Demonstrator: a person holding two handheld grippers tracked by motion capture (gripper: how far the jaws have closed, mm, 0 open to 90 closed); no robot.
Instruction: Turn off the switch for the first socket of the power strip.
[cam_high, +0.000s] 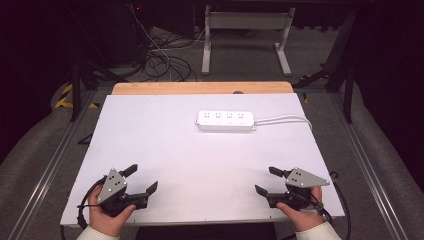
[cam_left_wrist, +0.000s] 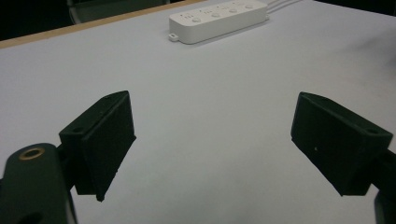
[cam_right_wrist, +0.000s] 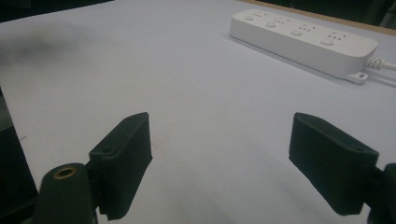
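A white power strip (cam_high: 225, 120) with several sockets lies flat toward the far middle of the white table (cam_high: 200, 165), its white cable (cam_high: 285, 119) running off to the right. My left gripper (cam_high: 141, 179) rests near the front left corner, held in a hand, jaws wide open and empty. Near the front right, my right gripper (cam_high: 267, 181) is also open with nothing between its jaws. The left gripper view shows the power strip (cam_left_wrist: 219, 18) far ahead beyond the open gripper (cam_left_wrist: 212, 140). In the right gripper view the power strip (cam_right_wrist: 303, 39) lies ahead to the right of the open gripper (cam_right_wrist: 219, 161).
A wooden strip (cam_high: 202, 88) borders the table's far edge. Beyond it stand the white legs of another table (cam_high: 245, 40) and a tangle of cables (cam_high: 160, 60) on the floor. Metal rails (cam_high: 50, 160) run along both sides of the table.
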